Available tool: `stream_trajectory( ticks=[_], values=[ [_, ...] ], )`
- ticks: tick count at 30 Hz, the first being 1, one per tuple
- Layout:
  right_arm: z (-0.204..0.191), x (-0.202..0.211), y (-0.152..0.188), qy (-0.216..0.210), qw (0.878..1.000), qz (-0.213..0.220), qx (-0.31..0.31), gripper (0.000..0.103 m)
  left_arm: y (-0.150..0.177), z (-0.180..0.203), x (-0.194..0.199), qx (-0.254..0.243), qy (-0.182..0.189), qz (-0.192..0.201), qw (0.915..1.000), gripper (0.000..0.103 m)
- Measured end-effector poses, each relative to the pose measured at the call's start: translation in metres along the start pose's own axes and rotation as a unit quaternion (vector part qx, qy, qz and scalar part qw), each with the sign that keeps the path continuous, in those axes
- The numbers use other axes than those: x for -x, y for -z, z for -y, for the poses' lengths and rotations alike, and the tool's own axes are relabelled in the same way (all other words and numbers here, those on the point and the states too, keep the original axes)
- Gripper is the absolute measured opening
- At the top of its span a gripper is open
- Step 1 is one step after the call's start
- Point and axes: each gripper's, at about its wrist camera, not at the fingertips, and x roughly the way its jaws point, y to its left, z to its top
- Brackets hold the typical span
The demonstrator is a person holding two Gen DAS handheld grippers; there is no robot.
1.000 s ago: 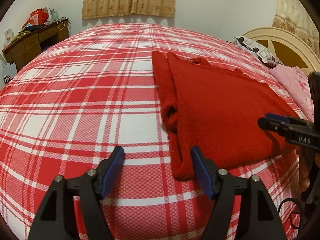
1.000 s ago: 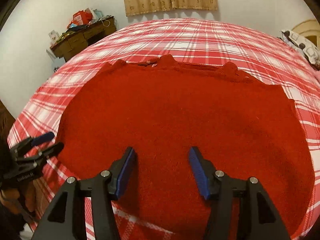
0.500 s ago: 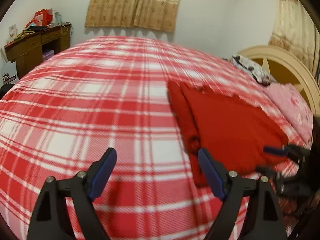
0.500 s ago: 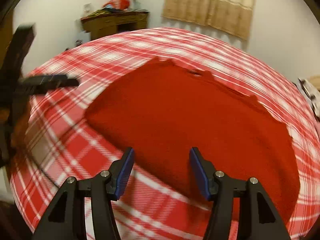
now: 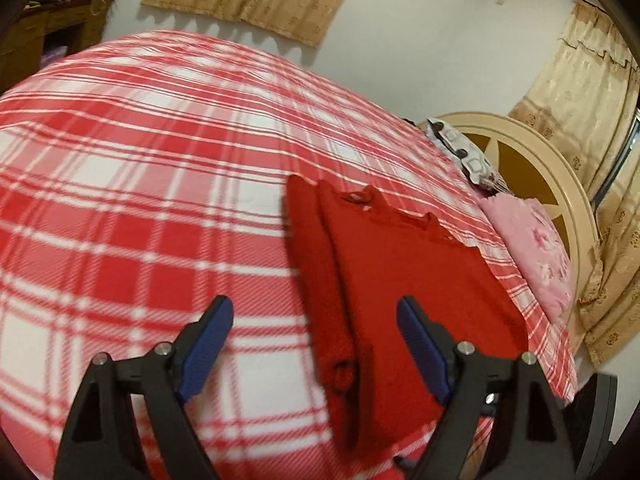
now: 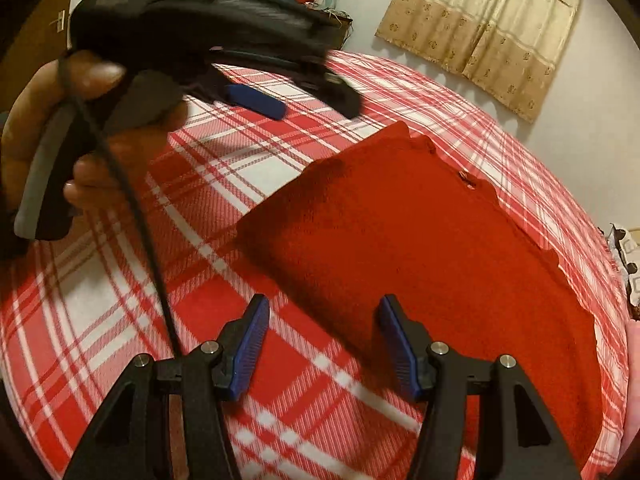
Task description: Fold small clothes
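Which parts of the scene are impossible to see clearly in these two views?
- Red garment: near hem hidden behind the left tongs, left wrist view.
- Desk: mostly blocked by the left tongs' body, right wrist view.
- Patterned pillow: cut by the frame edge, right wrist view.

A big bed (image 5: 140, 184) fills both views. It has a red and white checked cover (image 6: 120, 320) spread over it. A red sweater (image 5: 408, 280) lies flat on the cover. In the left wrist view it sits just past the jaws, more toward the right jaw, with one sleeve folded along its left edge. In the right wrist view it lies past the right jaw. A pink pillow (image 5: 532, 248) and a patterned pillow (image 5: 464, 152) rest on the bed, far right of the jaws.
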Motion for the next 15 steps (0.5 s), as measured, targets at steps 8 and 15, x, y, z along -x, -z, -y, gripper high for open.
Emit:
stream_trajectory(
  ticks=[8, 15],
  values=[
    [0.002, -0.01, -0.011, 0.011, 1.0, 0.005, -0.011, 0.058, -0.018, 0.009, -0.034, 0.003, 0.019, -0.024, 0.9995, 0.086],
    [-0.008, -0.018, -0.022, 0.017, 1.0, 0.01, 0.005, 0.058, -0.023, 0.005, -0.052, 0.019, 0.028, -0.047, 0.9983, 0.085]
  ],
)
